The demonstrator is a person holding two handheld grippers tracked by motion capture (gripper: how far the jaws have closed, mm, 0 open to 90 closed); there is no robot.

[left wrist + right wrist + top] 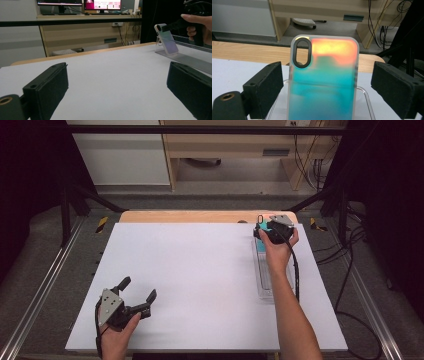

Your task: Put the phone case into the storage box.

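A translucent phone case (323,82), teal below and orange on top with a black oval camera cutout, leans upright on a clear stand (365,93). My right gripper (327,75) is open, one jaw on each side of the case with a gap on both sides. In the high view the case (261,245) and the right gripper (264,231) sit at the far right of the white board (190,275). My left gripper (137,289) rests open at the near left, holding nothing. The left gripper view looks across its own jaws (117,75) to the case (166,40).
The clear stand belongs to a long clear tray (267,285) lying along the board's right side. A wooden table edge (200,216) shows beyond the board. Metal rails and cables run along both sides, with desks and monitors farther back.
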